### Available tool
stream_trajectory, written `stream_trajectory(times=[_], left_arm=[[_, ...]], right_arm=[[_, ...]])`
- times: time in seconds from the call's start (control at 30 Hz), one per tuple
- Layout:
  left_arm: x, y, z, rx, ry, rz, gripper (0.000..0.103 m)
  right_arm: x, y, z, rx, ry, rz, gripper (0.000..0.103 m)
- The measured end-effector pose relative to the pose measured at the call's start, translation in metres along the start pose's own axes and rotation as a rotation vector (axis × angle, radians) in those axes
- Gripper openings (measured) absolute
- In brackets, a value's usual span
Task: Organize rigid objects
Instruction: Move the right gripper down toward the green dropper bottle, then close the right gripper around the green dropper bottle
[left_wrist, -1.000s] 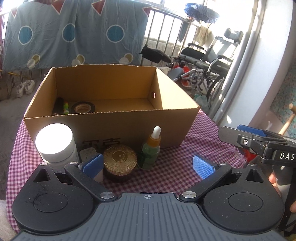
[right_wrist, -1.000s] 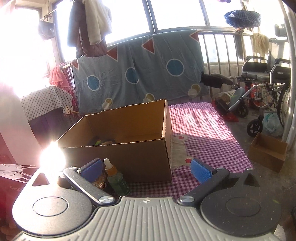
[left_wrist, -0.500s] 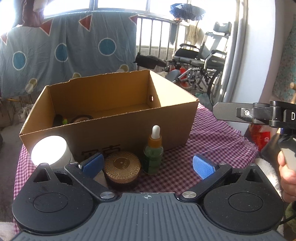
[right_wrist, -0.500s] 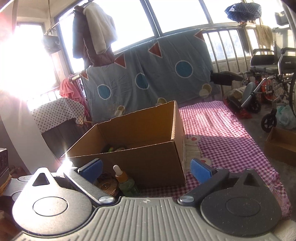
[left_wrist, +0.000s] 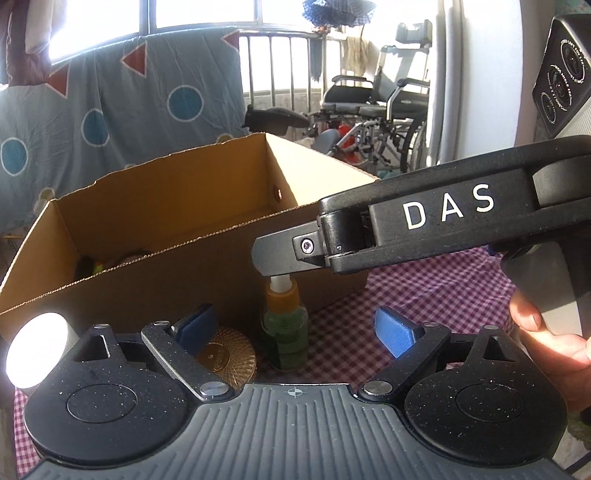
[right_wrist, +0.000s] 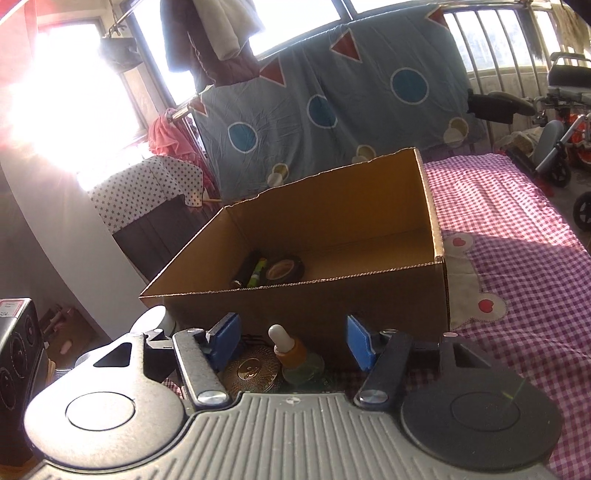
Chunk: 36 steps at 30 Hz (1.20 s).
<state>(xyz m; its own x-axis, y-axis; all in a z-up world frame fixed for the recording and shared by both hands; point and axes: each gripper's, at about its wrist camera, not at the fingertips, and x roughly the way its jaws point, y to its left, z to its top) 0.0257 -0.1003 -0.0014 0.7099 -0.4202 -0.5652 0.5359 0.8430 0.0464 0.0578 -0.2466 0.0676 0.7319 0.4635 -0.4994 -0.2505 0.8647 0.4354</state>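
Observation:
A green dropper bottle (left_wrist: 282, 325) (right_wrist: 295, 356) with an orange collar stands in front of the cardboard box (left_wrist: 177, 273) (right_wrist: 332, 306), on the checked cloth. Beside it are a gold-lidded jar (left_wrist: 225, 356) (right_wrist: 253, 369) and a white jar (left_wrist: 35, 347) (right_wrist: 151, 321). My right gripper (right_wrist: 291, 339) straddles the dropper's top; its jaws are closing and the pads (right_wrist: 360, 341) stand clear of it. In the left wrist view its finger (left_wrist: 288, 251) hangs just over the dropper. My left gripper (left_wrist: 295, 332) is low behind the bottle, jaws closing, touching nothing.
Inside the box lie a roll of dark tape (right_wrist: 284, 267) and a dark tube with a green item (right_wrist: 251, 271). The checked cloth (right_wrist: 517, 258) stretches right of the box. A hand (left_wrist: 546, 332) grips the right tool. Wheelchairs (left_wrist: 376, 107) and a hung blue sheet (right_wrist: 332, 99) stand behind.
Both grippers have come lower and nearer to the items in front of the box. The right gripper has swung in over the dropper bottle. Both pairs of jaws have narrowed.

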Motion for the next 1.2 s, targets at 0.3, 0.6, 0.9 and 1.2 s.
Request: stream_trajectory(times=[0.3, 0.6, 0.9, 1.2], left_arm=[[0.007, -0.004, 0.002, 0.008, 0.012, 0.007, 0.071], [0.011, -0.001, 0.002, -0.013, 0.024, 0.009, 0.054], [0.019, -0.001, 0.005, -0.024, 0.043, 0.012, 0.038], [0.021, 0.004, 0.006, -0.079, 0.041, 0.001, 0.031]], right_arm=[[0.015, 0.005, -0.001, -0.028, 0.046, 0.053, 0.042], [0.025, 0.003, -0.001, -0.031, 0.068, 0.054, 0.023], [0.022, 0.006, -0.001, -0.039, 0.059, 0.055, 0.020], [0.022, 0.005, 0.000, -0.041, 0.061, 0.055, 0.020]])
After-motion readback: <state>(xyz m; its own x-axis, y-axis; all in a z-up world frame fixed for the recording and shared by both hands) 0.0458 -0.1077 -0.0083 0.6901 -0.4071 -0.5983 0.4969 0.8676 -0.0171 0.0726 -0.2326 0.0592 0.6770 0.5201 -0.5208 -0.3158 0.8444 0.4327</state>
